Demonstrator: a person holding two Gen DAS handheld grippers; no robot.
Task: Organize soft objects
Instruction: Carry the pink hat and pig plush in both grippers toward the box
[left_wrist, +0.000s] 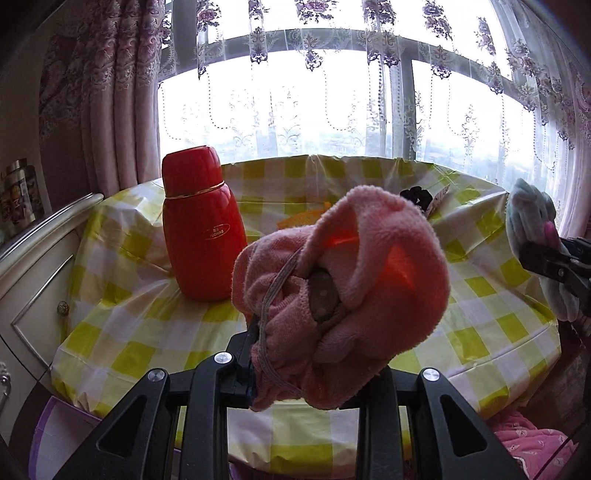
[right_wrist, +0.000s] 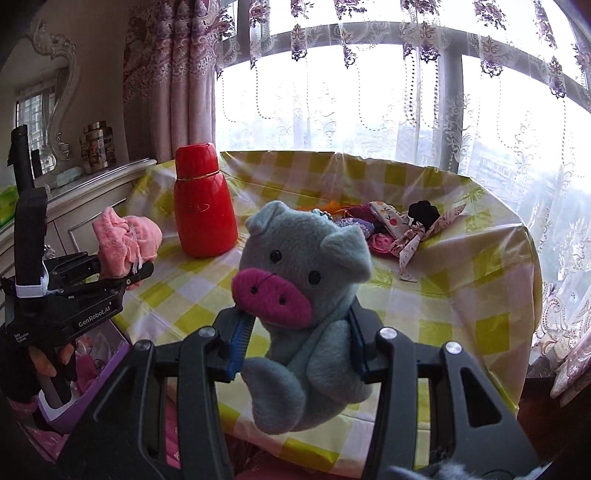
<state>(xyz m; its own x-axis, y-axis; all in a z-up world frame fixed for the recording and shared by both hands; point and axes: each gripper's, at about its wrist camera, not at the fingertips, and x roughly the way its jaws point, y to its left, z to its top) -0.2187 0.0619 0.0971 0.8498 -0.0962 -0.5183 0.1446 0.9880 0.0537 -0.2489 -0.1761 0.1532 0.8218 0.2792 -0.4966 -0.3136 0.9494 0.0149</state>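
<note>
My left gripper (left_wrist: 314, 354) is shut on a pink fleece cloth (left_wrist: 347, 291) with a grey elastic cord, lifted above the checked table (left_wrist: 147, 332). From the right wrist view the same pink cloth (right_wrist: 125, 240) shows at the left, in the left gripper (right_wrist: 140, 275), with a gloved hand (right_wrist: 37, 369) below. My right gripper (right_wrist: 295, 343) is shut on a grey-blue plush pig (right_wrist: 306, 314) with a pink snout, held upright above the table. In the left wrist view the pig (left_wrist: 532, 218) and the right gripper (left_wrist: 535, 258) appear at the right edge.
A red thermos (left_wrist: 203, 225) stands on the yellow-checked tablecloth at the back left. A pile of small cloth items (right_wrist: 399, 229) lies at the back right. A purple box (right_wrist: 96, 369) sits below the table's left edge. A white cabinet (left_wrist: 33, 280) and the curtained window (left_wrist: 332, 92) bound the table.
</note>
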